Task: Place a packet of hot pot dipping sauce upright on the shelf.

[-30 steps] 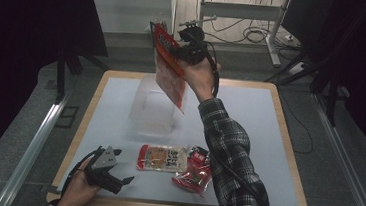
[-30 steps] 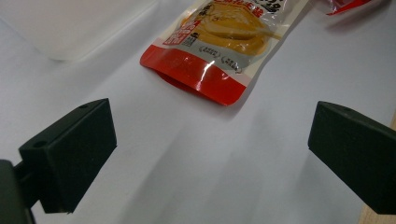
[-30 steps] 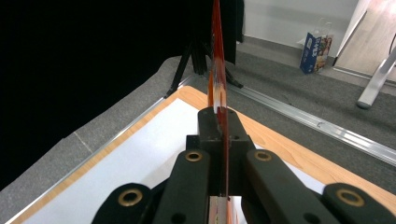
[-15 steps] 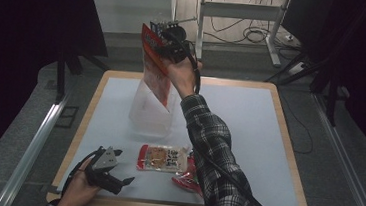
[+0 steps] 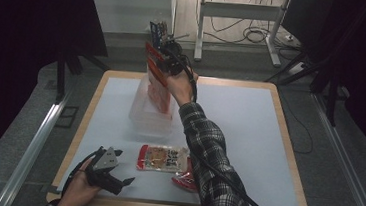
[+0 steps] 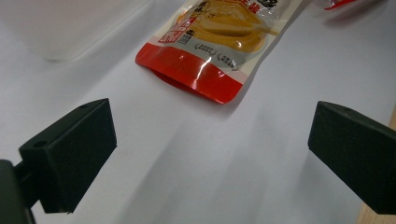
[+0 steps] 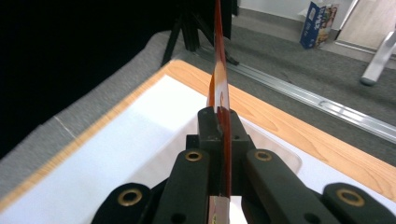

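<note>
white-topped table (image 5: 248, 139): right hand-held gripper (image 5: 167, 64), clamped on a red flat snack packet (image 5: 158, 83), should lower it squarely into the clear plastic tub (image 5: 142, 114), seemingly underneath; left hand-held gripper (image 5: 114, 175) gapes empty.

Three snack pouches in all: one (image 5: 158, 83) held upright over the box, seen edge-on in the right gripper view (image 7: 219, 84); one (image 5: 162, 158) flat on the table, also in the left gripper view (image 6: 219, 42); one red (image 5: 184, 177), partly hidden under the sleeve. One clear box (image 5: 140, 112). One table (image 5: 248, 139). Two grippers: left (image 5: 114, 175), right (image 5: 167, 56). One blue carton (image 7: 320, 18) on the floor beyond the table.
</note>
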